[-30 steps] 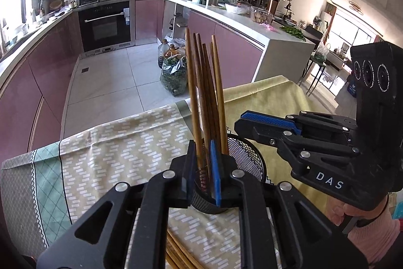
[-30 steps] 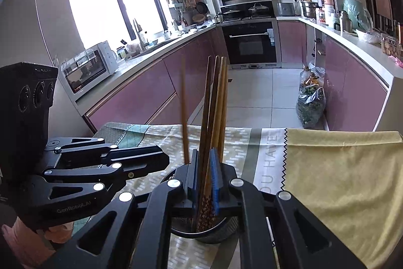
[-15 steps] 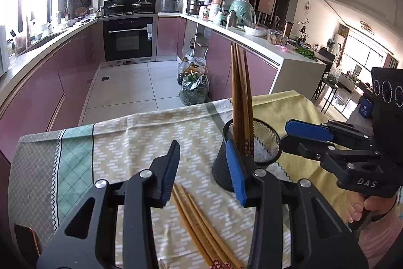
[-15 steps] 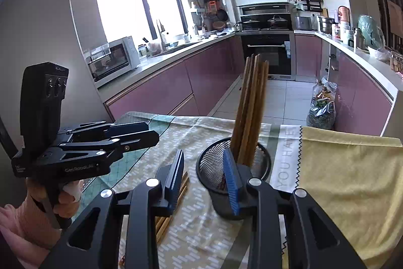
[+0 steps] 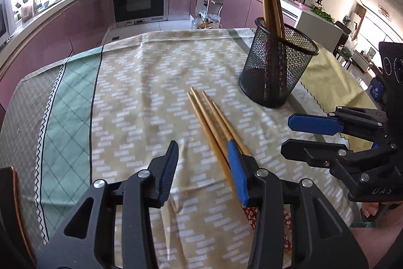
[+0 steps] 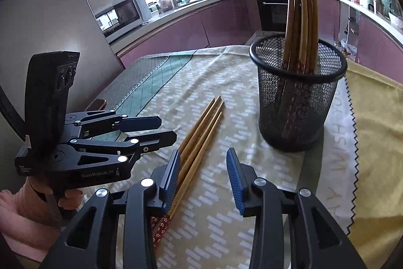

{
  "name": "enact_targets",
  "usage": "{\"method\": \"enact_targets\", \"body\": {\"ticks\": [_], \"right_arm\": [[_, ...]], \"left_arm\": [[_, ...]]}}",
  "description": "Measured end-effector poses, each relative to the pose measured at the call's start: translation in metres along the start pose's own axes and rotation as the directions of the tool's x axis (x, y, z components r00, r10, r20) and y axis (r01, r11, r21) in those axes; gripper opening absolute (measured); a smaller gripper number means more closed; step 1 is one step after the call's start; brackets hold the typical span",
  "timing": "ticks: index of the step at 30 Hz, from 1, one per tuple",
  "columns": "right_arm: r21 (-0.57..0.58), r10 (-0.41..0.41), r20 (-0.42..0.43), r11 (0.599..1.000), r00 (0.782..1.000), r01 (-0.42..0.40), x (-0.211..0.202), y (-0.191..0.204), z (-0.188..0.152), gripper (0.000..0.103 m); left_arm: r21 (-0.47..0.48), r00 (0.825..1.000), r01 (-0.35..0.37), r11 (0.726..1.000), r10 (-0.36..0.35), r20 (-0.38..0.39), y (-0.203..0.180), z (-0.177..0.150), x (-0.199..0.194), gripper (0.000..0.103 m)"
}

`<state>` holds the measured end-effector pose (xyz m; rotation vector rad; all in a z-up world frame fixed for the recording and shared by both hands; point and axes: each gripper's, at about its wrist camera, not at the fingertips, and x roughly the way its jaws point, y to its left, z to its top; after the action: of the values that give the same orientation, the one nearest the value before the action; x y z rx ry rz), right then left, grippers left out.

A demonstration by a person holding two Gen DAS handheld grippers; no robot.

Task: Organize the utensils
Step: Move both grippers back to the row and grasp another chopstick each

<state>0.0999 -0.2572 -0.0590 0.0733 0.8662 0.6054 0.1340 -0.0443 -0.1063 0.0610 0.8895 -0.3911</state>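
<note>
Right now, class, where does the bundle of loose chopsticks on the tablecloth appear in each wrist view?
Left wrist: loose chopsticks centre, running under the right finger.
Right wrist: loose chopsticks left of centre, beside the left finger.
Shared landmark: black mesh cup, upper right in both.

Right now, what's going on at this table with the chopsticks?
A person holds a two-finger gripper in each hand, sorting chopsticks into a black mesh cup on the tablecloth. Several chopsticks already stand in the cup; four more lie loose on the cloth beside it. The left gripper and right gripper are both open and empty, low over the loose chopsticks, each with one finger next to them.
</note>
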Motion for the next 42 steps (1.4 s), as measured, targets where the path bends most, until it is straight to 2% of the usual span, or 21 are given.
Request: {"method": "enact_targets", "body": {"ticks": [13,27,33,42], "right_arm": [[-0.009,-0.035,-0.063,0.999,0.997,0.035,0.02,0.009,-0.017,0.036],[-0.06,-0.096,-0.074,0.994,0.993,0.091,0.03,0.02,-0.015,0.035],[-0.077,-0.111,-0.081,0.992,0.991,0.104,0.03,0.02,-0.014,0.035],[-0.081,-0.131,-0.096,0.989,0.987,0.123,0.032,0.017,-0.011,0.028]], "left_arm": [[0.008,1.0,-0.005,1.0,0.005,-0.03,-0.004,-0.012,0.007,0.041],[0.02,0.999,0.004,1.0,-0.003,-0.038,-0.008,-0.009,0.011,0.045],[0.02,0.999,-0.015,1.0,0.016,-0.044,-0.007,-0.008,0.014,0.046],[0.033,0.998,-0.028,0.999,0.03,-0.059,-0.008,-0.008,0.017,0.042]]}}
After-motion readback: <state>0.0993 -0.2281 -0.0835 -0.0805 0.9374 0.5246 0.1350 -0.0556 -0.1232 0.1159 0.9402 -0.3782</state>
